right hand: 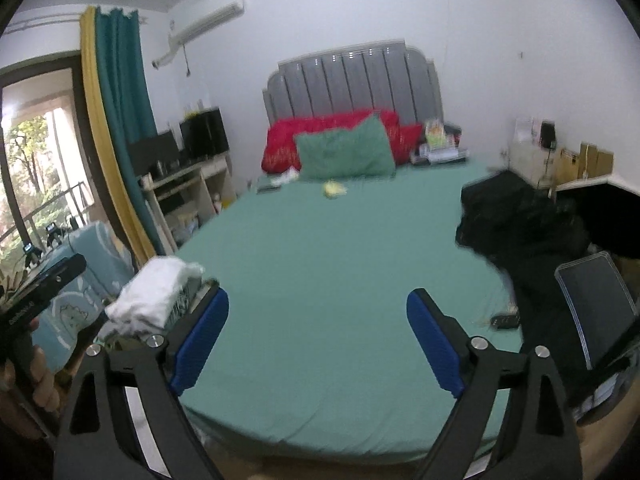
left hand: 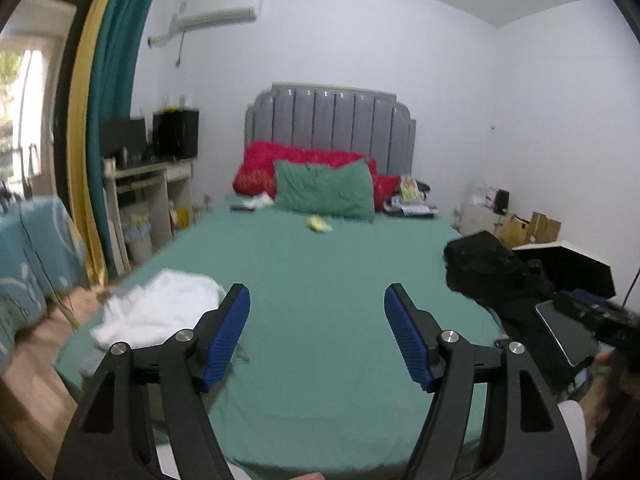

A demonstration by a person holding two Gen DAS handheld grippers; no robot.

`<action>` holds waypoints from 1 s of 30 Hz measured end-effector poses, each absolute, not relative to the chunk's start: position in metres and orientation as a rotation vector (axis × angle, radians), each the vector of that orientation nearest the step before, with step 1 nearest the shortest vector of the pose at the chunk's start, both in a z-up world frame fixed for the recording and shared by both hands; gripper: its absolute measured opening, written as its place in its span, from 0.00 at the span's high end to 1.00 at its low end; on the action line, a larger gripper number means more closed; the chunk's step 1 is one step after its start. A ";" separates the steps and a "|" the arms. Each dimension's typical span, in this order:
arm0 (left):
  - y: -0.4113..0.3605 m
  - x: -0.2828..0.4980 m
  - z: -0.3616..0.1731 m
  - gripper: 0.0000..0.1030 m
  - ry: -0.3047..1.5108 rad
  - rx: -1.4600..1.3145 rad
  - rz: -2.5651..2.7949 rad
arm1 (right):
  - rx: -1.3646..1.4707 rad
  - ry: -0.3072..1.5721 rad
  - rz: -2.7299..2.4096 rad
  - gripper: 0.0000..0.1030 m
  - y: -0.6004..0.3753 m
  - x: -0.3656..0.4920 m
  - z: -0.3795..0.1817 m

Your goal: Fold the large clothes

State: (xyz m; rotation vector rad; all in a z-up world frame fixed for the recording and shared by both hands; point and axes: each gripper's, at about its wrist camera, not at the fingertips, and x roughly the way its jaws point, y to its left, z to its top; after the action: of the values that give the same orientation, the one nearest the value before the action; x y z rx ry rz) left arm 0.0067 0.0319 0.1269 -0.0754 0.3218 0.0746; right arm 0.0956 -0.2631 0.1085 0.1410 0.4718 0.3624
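Tongs point(left hand: 317, 336) point(right hand: 318, 342) spread, empty, white garment point(left hand: 160, 312) blurred

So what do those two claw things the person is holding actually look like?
Both look alike. The left gripper and right gripper each have two black plastic arms with triangular cut-outs, silver round bolts at the joints, and ribbed blue pads on the fingers' inner faces. No cables show. A white sleeve peeks in beside the left one.

1. White garment point(left hand: 160, 312): crumpled in a loose heap at the bed's near left corner, partly over the edge.
2. Black garment point(left hand: 492, 276): a rumpled dark pile at the bed's right edge, well apart from the white one.
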 end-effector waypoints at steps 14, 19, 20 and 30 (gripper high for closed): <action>0.049 0.020 0.117 0.27 0.298 -0.113 0.094 | 0.124 0.366 0.346 0.06 -0.248 0.103 0.108; 0.057 0.033 0.099 0.27 0.327 -0.112 0.104 | 0.117 0.429 0.351 0.06 -0.240 0.120 0.085; 0.059 0.038 0.097 0.27 0.333 -0.120 0.101 | 0.118 0.437 0.352 0.06 -0.240 0.122 0.082; 0.063 0.055 0.081 0.27 0.360 -0.120 0.095 | 0.096 0.485 0.356 0.06 -0.228 0.130 0.063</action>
State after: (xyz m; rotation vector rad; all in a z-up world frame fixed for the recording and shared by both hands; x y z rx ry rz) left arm 0.0549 0.0632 0.0811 -0.1201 0.3602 0.0947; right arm 0.1295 -0.2284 0.0631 0.0958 0.4855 0.3563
